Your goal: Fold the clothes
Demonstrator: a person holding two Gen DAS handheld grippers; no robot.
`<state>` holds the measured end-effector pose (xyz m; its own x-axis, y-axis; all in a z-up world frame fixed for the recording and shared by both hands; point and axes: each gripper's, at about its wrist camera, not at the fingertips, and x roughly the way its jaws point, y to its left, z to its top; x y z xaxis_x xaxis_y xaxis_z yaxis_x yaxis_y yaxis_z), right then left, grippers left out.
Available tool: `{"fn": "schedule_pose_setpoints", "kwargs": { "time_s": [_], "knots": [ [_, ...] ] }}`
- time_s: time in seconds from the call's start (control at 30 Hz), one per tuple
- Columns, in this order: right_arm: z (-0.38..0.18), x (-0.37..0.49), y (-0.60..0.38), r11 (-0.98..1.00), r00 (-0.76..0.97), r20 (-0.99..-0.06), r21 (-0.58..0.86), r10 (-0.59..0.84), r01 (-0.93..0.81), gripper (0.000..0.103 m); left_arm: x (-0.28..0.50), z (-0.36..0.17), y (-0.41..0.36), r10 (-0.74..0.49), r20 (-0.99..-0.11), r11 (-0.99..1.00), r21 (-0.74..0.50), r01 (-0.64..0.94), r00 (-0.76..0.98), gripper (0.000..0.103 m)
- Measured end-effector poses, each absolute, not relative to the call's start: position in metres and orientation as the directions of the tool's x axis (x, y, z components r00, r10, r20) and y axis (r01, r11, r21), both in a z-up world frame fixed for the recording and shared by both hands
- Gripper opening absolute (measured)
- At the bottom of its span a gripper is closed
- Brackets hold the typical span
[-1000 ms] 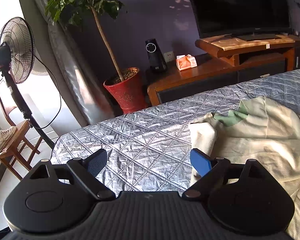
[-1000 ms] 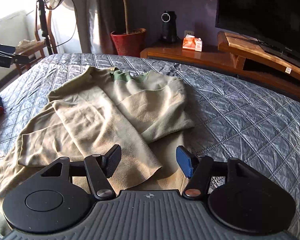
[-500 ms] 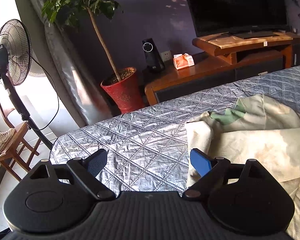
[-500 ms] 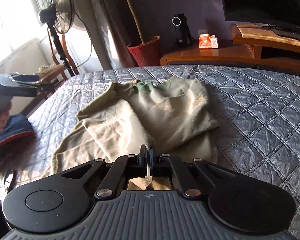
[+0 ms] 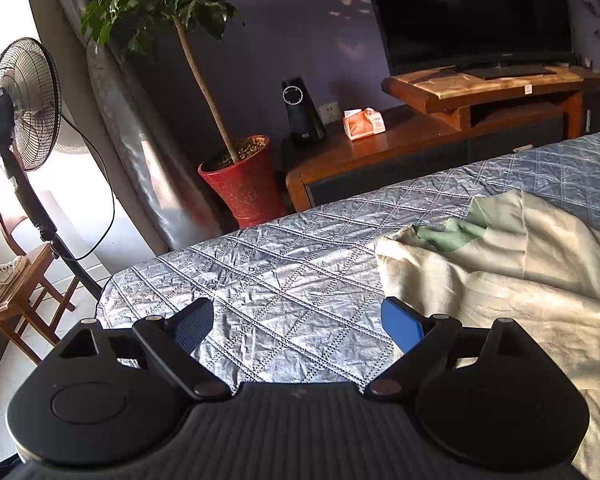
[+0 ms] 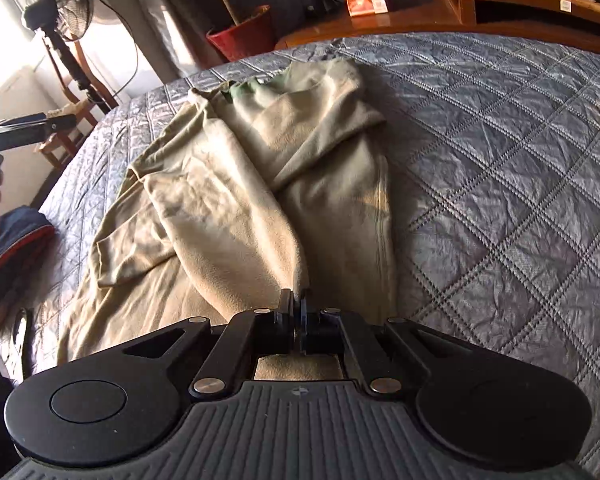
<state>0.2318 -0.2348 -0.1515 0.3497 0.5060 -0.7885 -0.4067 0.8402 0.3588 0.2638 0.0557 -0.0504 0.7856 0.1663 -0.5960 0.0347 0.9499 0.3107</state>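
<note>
Two grippers work over the bed (image 6: 520, 160). The right gripper (image 6: 299, 308) has its jaws clamped on a fold of the beige garment (image 6: 236, 200), spread on the quilt. The left gripper (image 5: 298, 322), jaws apart, hovers beside the garment's collar end (image 5: 452, 236).

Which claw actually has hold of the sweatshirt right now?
The right claw: its jaws are shut on a fold of the beige sweatshirt. The left claw is wide open over the quilted bedspread.
</note>
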Motion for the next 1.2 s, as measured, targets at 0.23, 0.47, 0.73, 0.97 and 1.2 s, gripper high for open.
{"fn": "schedule_pose_setpoints", "kwargs": {
  "time_s": [0.23, 0.47, 0.73, 0.97, 1.2],
  "knots": [
    [-0.128, 0.225, -0.223, 0.891, 0.492, -0.814, 0.067, 0.308, -0.448, 0.036, 0.264, -0.053, 0.049, 0.151, -0.603, 0.946, 0.318, 0.062, 0.783, 0.09],
    [-0.087, 0.264, -0.167, 0.813, 0.573, -0.632, 0.163, 0.521, -0.56, 0.064, 0.266, -0.069, 0.041, 0.213, -0.634, 0.91, 0.406, 0.086, 0.743, 0.091],
    [-0.135, 0.315, -0.01, 0.639, 0.478, -0.637, 0.029, 0.605, -0.769, 0.034, 0.268, -0.061, 0.068, 0.279, -0.612, 0.913, 0.408, -0.008, 0.74, 0.091],
    [-0.167, 0.322, 0.06, 0.531, 0.44, -0.684, -0.09, 0.582, -0.843, 0.035, 0.266, -0.06, 0.072, 0.285, -0.609, 0.91, 0.415, -0.01, 0.74, 0.091],
    [-0.139, 0.335, 0.043, 0.578, 0.484, -0.6, -0.044, 0.637, -0.815, 0.054, 0.263, -0.059, 0.068, 0.268, -0.604, 0.913, 0.408, 0.003, 0.751, 0.091]
  ]
}}
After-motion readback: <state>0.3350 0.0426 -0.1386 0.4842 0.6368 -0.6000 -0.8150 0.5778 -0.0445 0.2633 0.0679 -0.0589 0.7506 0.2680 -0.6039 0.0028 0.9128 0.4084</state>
